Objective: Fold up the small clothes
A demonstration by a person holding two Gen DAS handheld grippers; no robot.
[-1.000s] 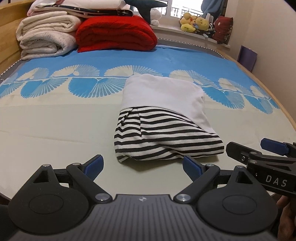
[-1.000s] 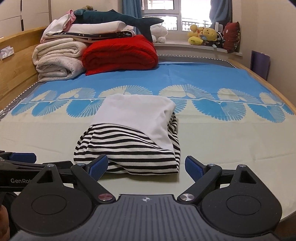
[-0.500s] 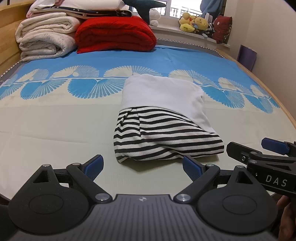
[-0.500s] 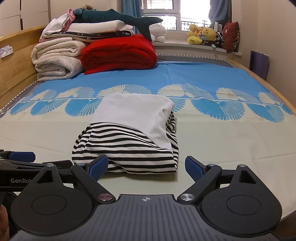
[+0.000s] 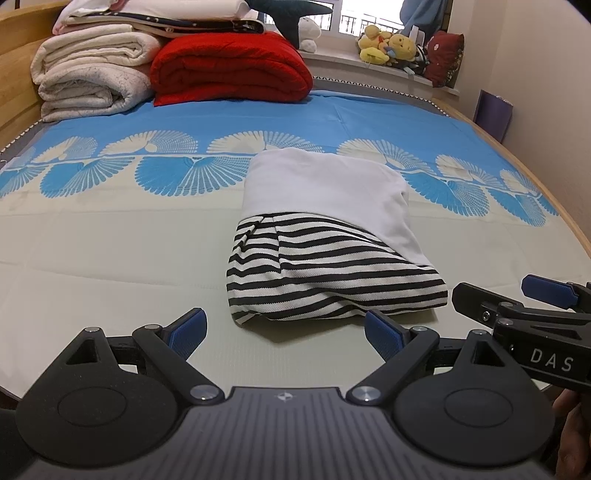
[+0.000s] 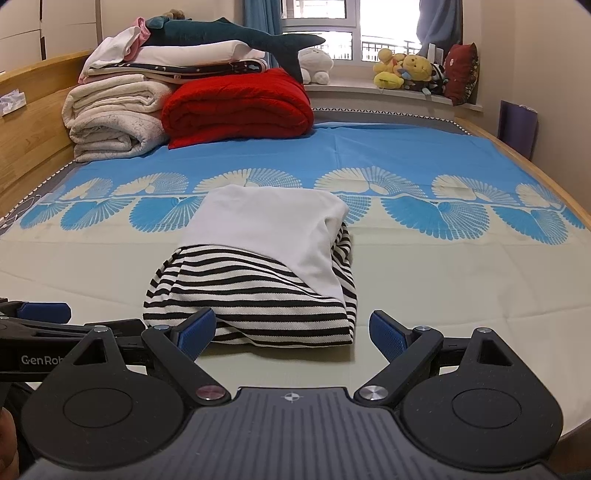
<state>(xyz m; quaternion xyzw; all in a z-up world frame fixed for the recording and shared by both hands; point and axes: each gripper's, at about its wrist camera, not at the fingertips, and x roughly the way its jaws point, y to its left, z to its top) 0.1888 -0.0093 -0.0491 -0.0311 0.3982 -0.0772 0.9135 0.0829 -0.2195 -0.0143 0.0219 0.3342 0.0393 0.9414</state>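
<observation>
Nearest in the left wrist view, the left gripper (image 5: 286, 332) hovers over the pale green part of the bed sheet (image 5: 110, 258) with its blue-padded fingers (image 5: 188, 332) spread wide apart and nothing between them. Just to its right the right gripper (image 5: 546, 295) pokes in from the edge, its black body marked "DAS"; a bit of the person's hand (image 5: 569, 424) shows below it.

In the right wrist view, the right gripper (image 6: 291, 332) likewise has its fingers (image 6: 388, 334) set wide apart and empty. Its left pad sits in front of the near left corner of the garment; whether it touches the cloth cannot be told. The left gripper (image 6: 44, 314) reaches in from the left edge, level with it.

Just beyond both grippers lies the folded garment (image 5: 332, 243) (image 6: 258, 273), a compact bundle resting flat on the sheet near the bed's near edge. Its near half is black-and-white striped knit; a plain white panel (image 6: 269, 229) is folded over the far half and slopes down along the right side.

Farther off, the sheet turns blue with a band of white fan-shaped motifs. At the far left, against the wooden headboard (image 6: 29, 147), sit rolled cream blankets (image 6: 114, 118) and a folded red quilt (image 6: 240, 107), with more folded bedding and a dark plush shark (image 6: 229, 35) stacked on top. Plush toys (image 6: 402, 70) line the window sill (image 6: 369, 88) at the back, and a purple panel (image 6: 517, 125) leans on the right wall.
</observation>
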